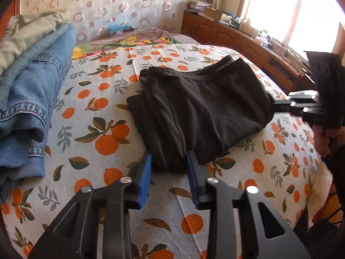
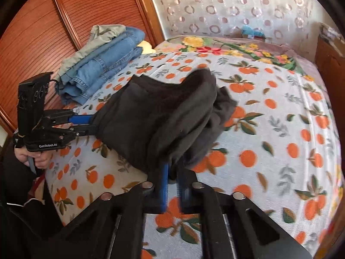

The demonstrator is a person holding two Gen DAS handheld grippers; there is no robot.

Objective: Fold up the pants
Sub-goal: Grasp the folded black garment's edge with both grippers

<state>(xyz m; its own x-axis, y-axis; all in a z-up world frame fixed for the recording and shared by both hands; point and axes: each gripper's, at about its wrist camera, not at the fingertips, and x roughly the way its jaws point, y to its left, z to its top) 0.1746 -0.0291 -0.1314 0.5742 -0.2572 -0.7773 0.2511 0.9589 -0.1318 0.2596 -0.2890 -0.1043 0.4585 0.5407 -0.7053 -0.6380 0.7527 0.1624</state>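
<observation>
Black pants [image 1: 204,103] lie folded into a thick bundle on the orange-print bedspread [image 1: 97,112]. My left gripper [image 1: 168,154] has its blue pads closed on the near folded edge, with cloth filling the gap. In the right wrist view the left gripper [image 2: 93,122] bites the left end of the pants [image 2: 161,112], which are lifted and bunched. My right gripper [image 2: 172,168] is shut on a fold of the same cloth at its near side. From the left wrist view, the right gripper [image 1: 275,104] reaches into the bundle's right edge.
A stack of folded jeans and khaki clothes [image 1: 32,86] sits at the bed's left side, beside a wooden wardrobe door [image 2: 43,32]. A floral blanket [image 2: 215,45] covers the far end. A low wooden cabinet [image 1: 237,38] runs under the window. A person's hand [image 2: 36,157] holds the left handle.
</observation>
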